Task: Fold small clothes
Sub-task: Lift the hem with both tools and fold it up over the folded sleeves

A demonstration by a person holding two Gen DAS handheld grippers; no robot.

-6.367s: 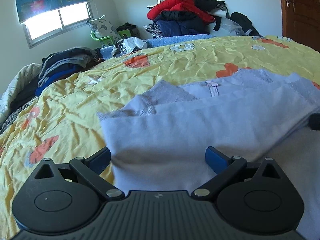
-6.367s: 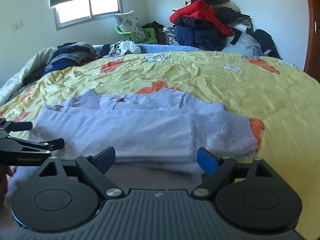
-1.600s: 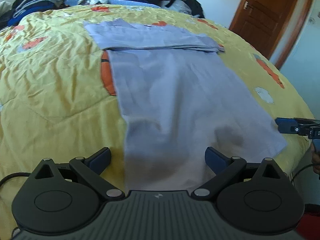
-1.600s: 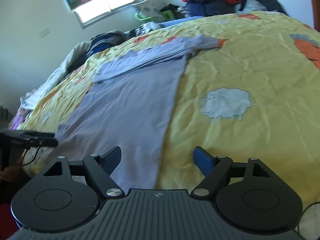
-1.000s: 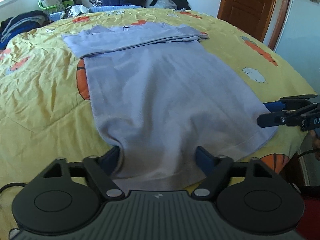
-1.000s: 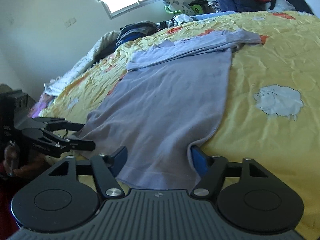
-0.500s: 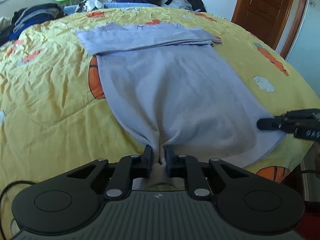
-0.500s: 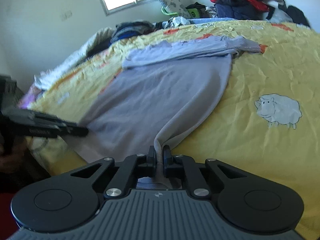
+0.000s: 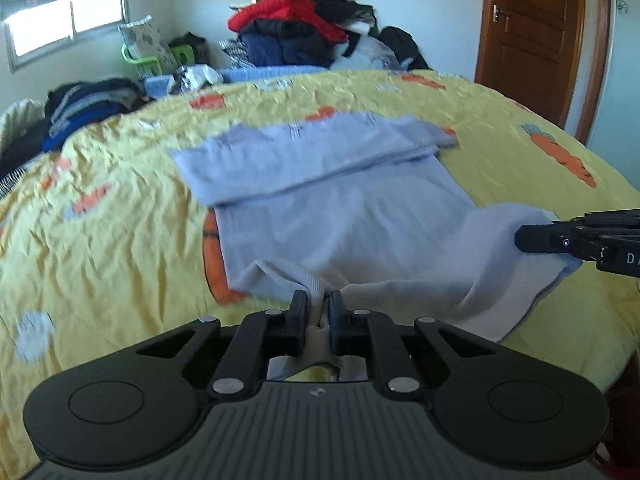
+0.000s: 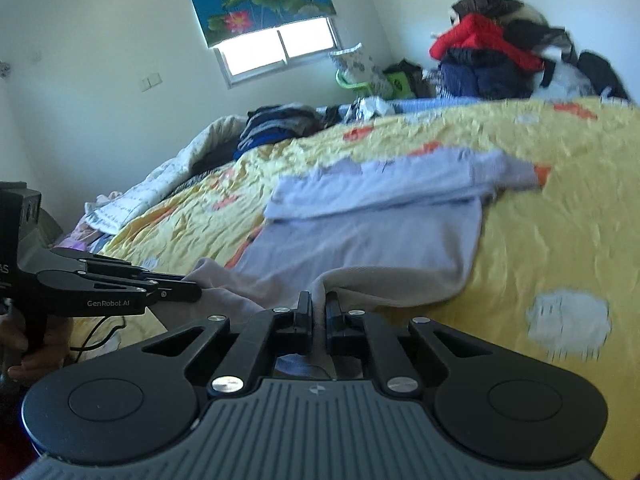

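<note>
Left wrist view: the left gripper point(image 9: 319, 312), jaws closed tight, pinches the near left corner of the hem of a pale lilac garment point(image 9: 340, 216), which lies lengthwise on a yellow quilt point(image 9: 100, 216) with its far end folded across. The pinched hem is raised off the quilt, and the cloth sags between the two held corners. At the right edge, the right gripper point(image 9: 524, 239) holds the other near corner, also lifted. A pile of clothes point(image 9: 304, 28) and a brown door point(image 9: 536, 36) stand beyond the bed. Right wrist view: the right gripper point(image 10: 317, 312), jaws likewise closed, clamps a fold of the garment point(image 10: 368, 240) rising between its fingers. At the left, the left gripper point(image 10: 192, 290) grips the opposite corner, held by a hand point(image 10: 36, 348). A window point(image 10: 280, 50) lies behind.
</note>
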